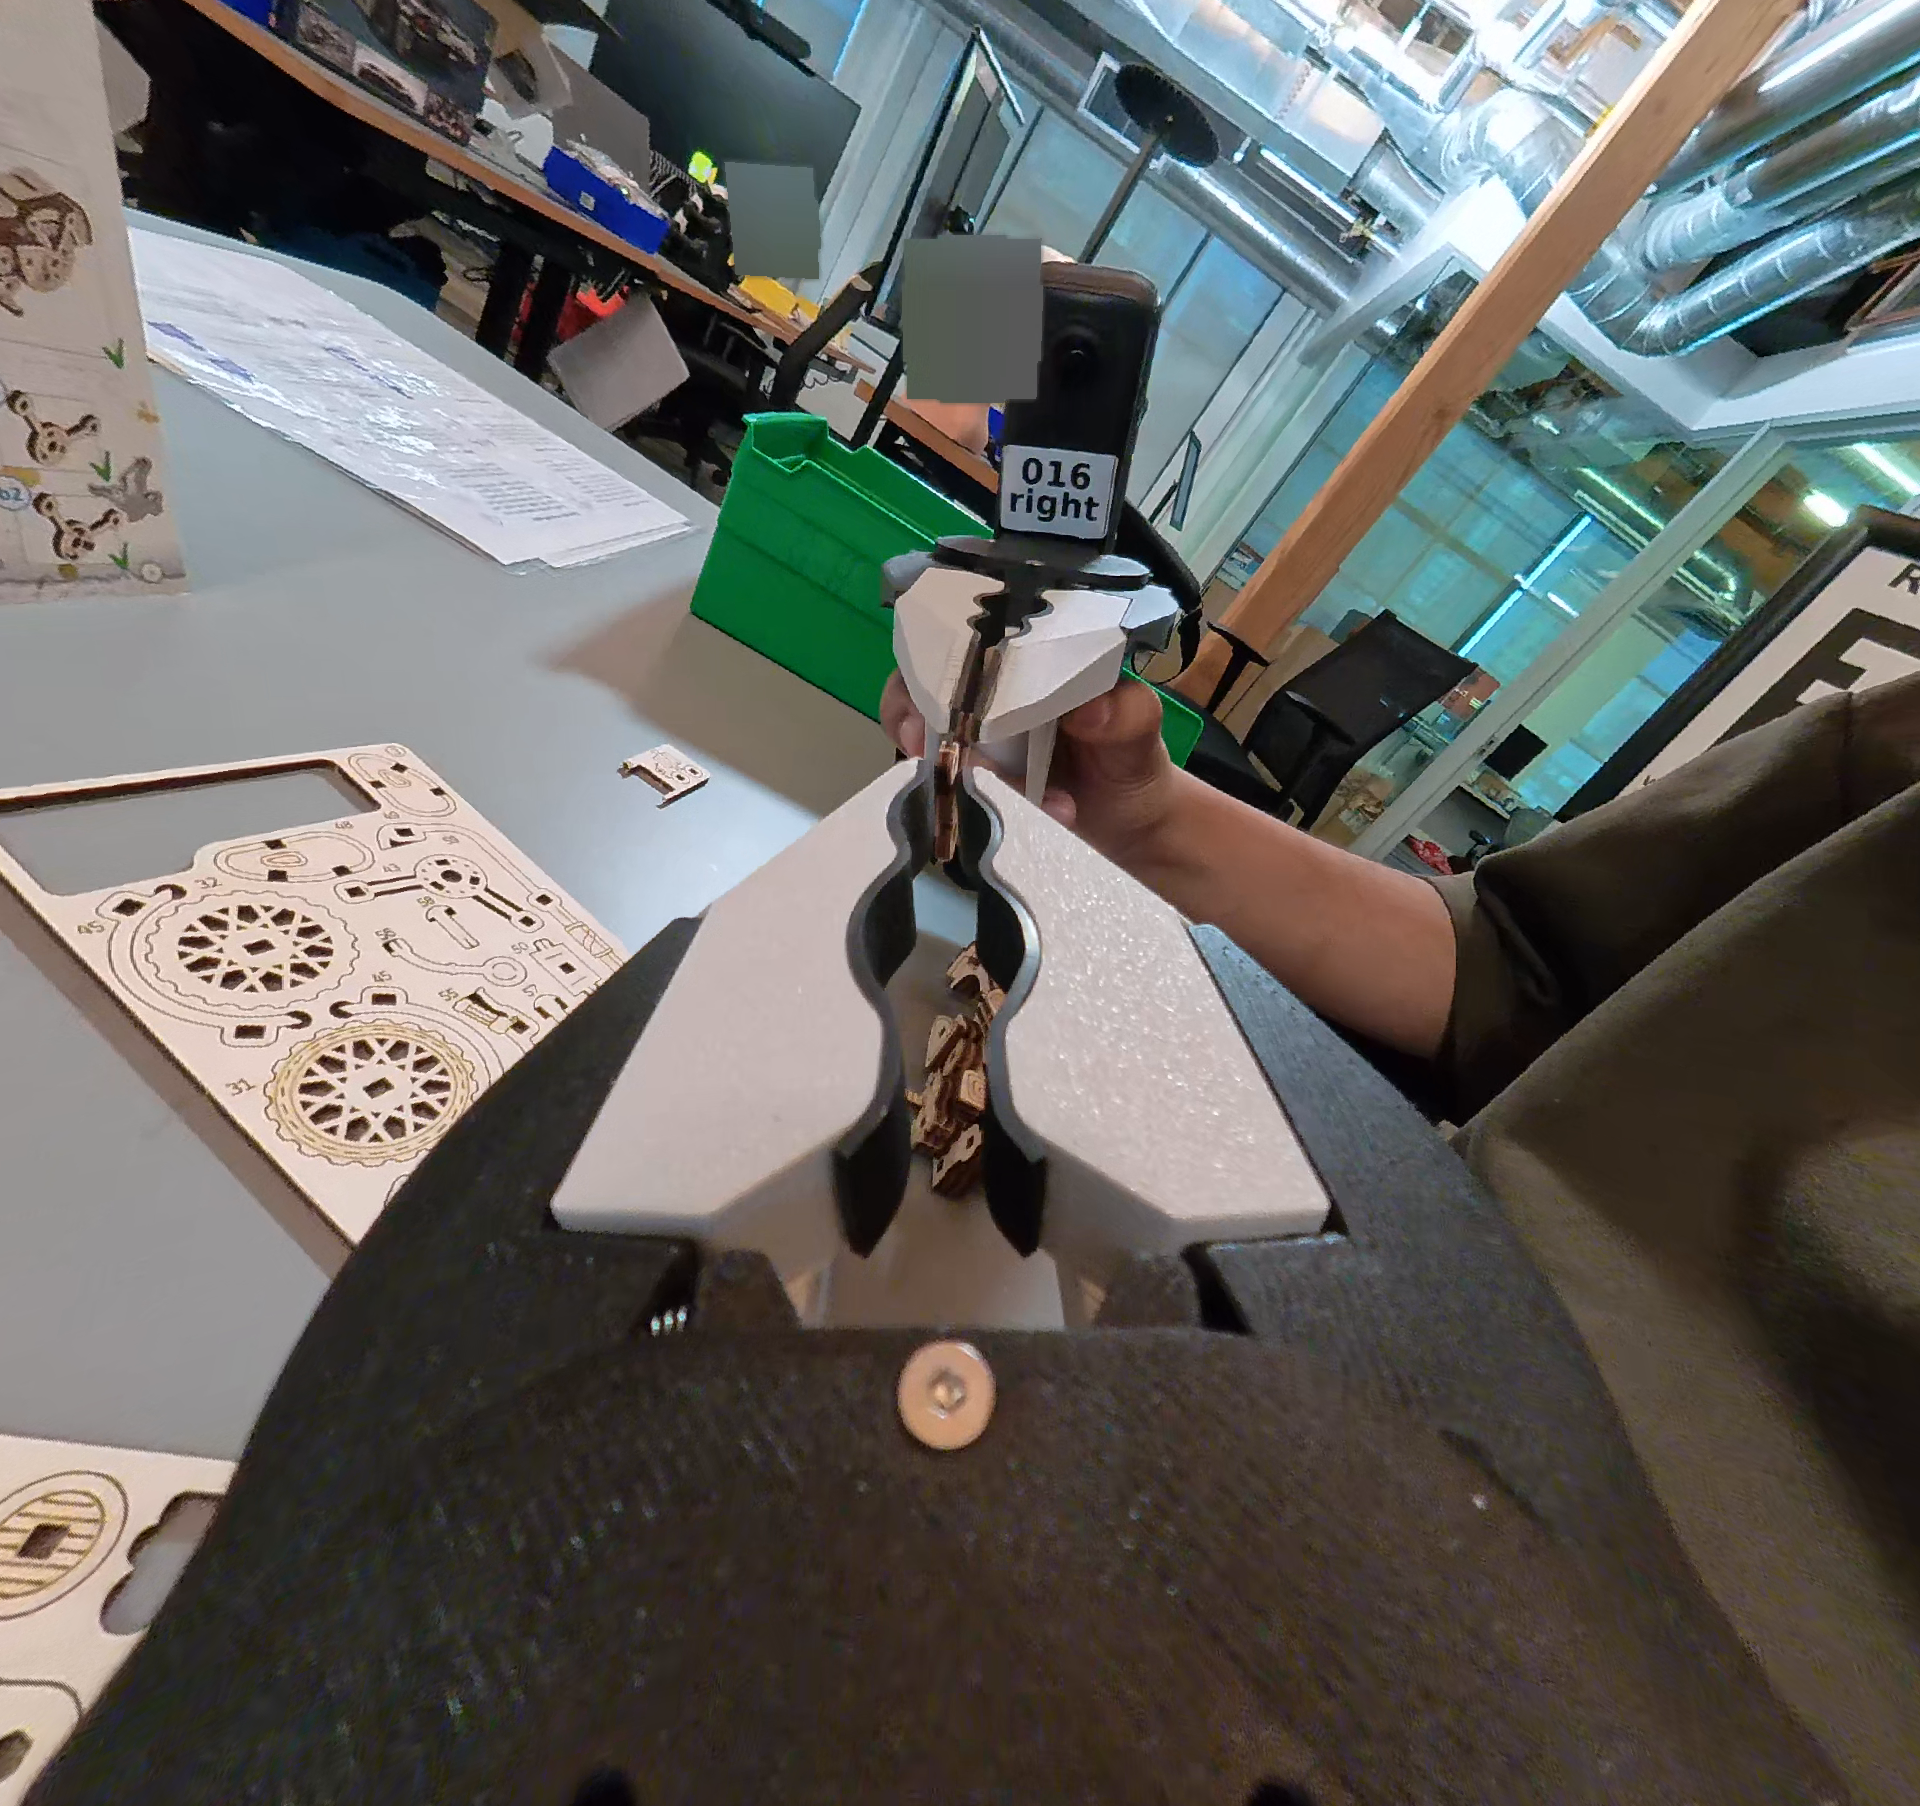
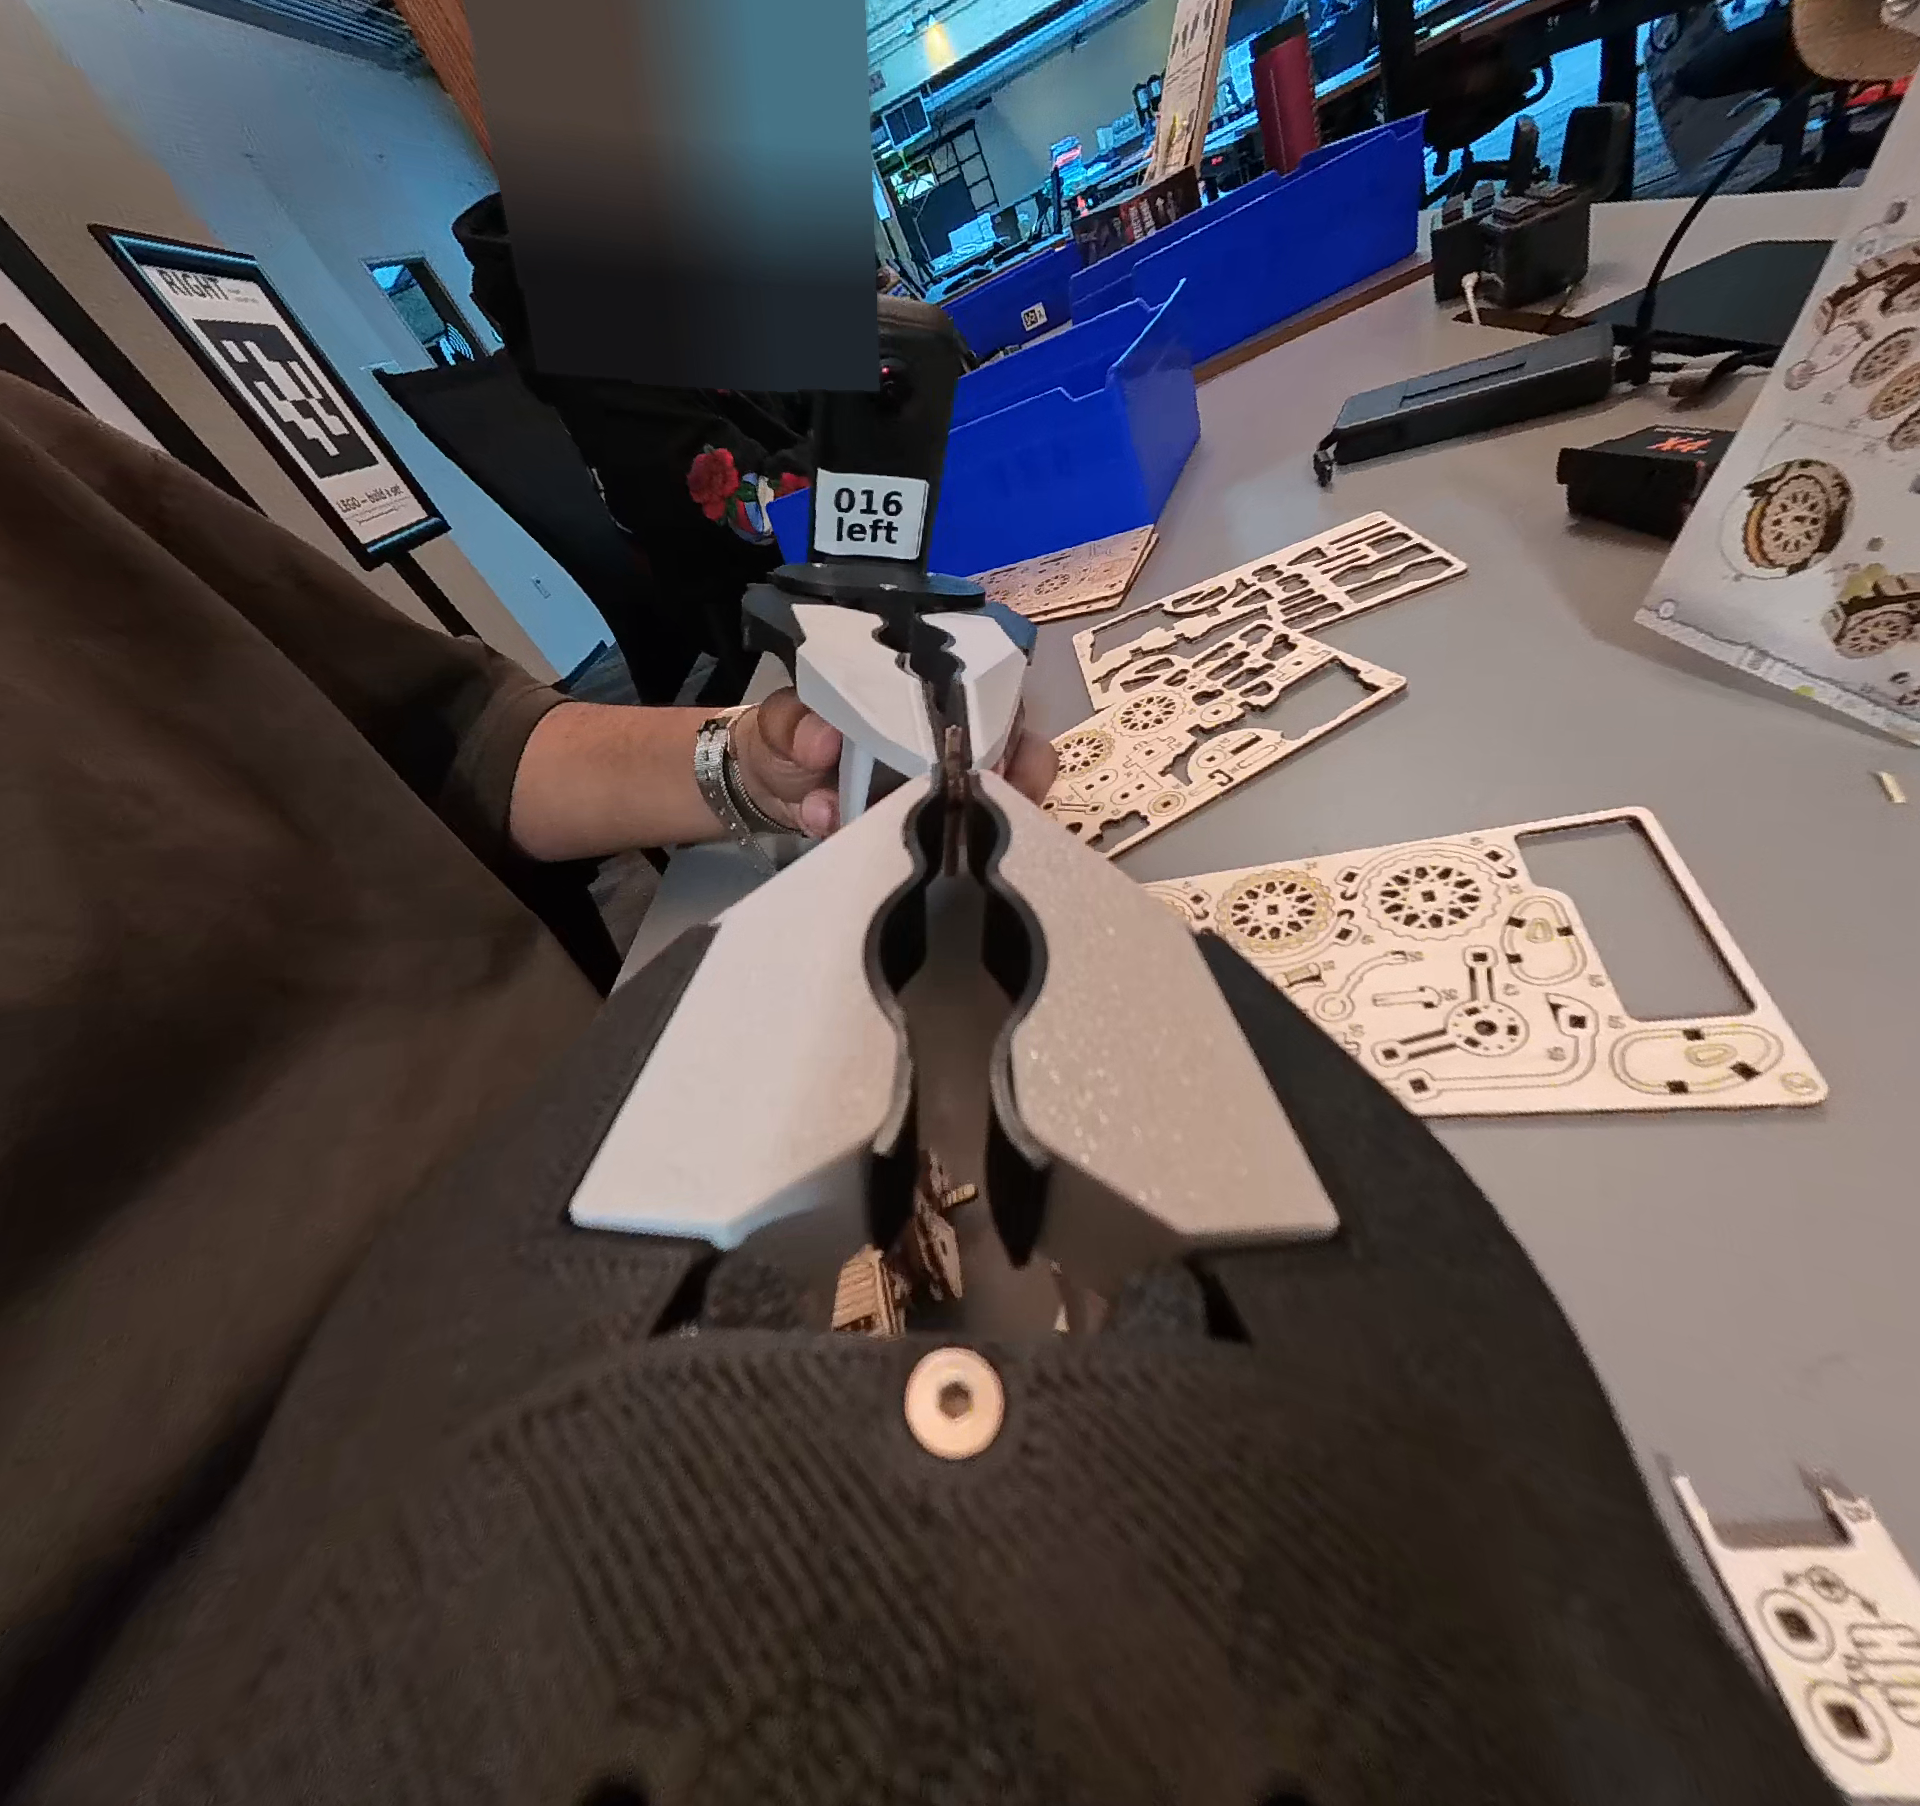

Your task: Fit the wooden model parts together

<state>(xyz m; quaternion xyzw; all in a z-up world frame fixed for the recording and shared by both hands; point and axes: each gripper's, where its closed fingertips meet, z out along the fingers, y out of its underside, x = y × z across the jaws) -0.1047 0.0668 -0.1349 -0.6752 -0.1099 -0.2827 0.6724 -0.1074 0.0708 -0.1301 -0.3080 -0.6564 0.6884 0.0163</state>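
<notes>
My left gripper (image 1: 943, 788) pinches thin wooden part (image 1: 945, 800) at 12 o'clock; my right gripper (image 2: 951, 798) clamps same part opposite. Punched sheet (image 1: 301, 967) at 9 o'clock.

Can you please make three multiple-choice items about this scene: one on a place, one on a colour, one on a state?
1. Where does the wheel sheet lie?
A. flat on the table
B. in the bin
C. on a chair

2. What colour is the bin behind the right hand-held gripper?
A. red
B. green
C. yellow

3. How does the left hand-held gripper stand?
A. wide open, empty
B. lying on the table
C. shut on a wooden part

Answers: 1 A, it lies flat on the grey table; 2 B, its walls are green; 3 C, both tips pinch thin wood.
</notes>
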